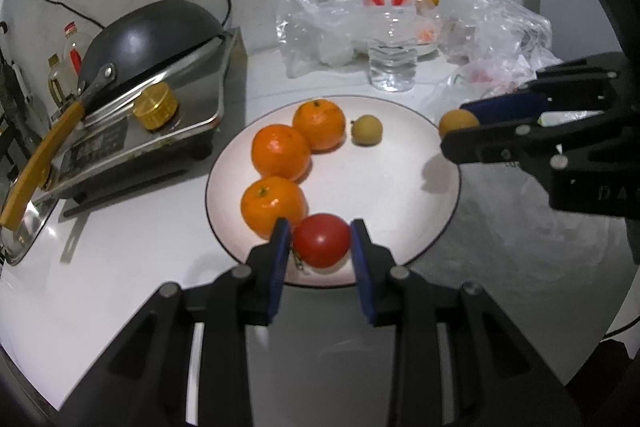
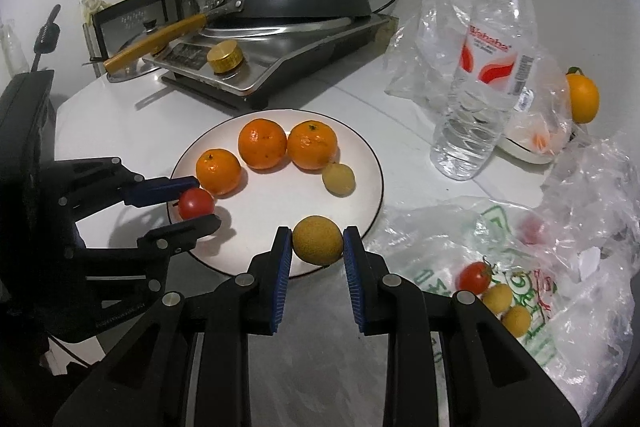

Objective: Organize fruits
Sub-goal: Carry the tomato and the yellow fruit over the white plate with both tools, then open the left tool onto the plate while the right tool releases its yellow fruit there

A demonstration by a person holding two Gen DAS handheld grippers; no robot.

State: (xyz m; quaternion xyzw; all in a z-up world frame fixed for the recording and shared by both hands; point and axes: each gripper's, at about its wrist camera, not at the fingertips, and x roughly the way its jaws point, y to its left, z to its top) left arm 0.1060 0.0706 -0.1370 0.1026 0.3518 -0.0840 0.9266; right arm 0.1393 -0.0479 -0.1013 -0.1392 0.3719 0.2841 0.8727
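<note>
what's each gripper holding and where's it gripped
Left gripper: red tomato, pinched across its sides. Right gripper: small tan round fruit, also across its sides.

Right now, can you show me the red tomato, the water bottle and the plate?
red tomato (image 1: pixel 322 241), left wrist view, its shiny front.
water bottle (image 2: pixel 486 55), right wrist view, its label.
plate (image 2: pixel 280 211), right wrist view, bare middle.

Both views are dim, with the brightest patch on the white counter (image 1: pixel 120 287) near the lens. Soft shadows fall beside the fruit on the plate (image 1: pixel 400 195). The water bottle (image 2: pixel 484 67) carries glare. Fisheye bending darkens every corner, and edges look slightly soft.
</note>
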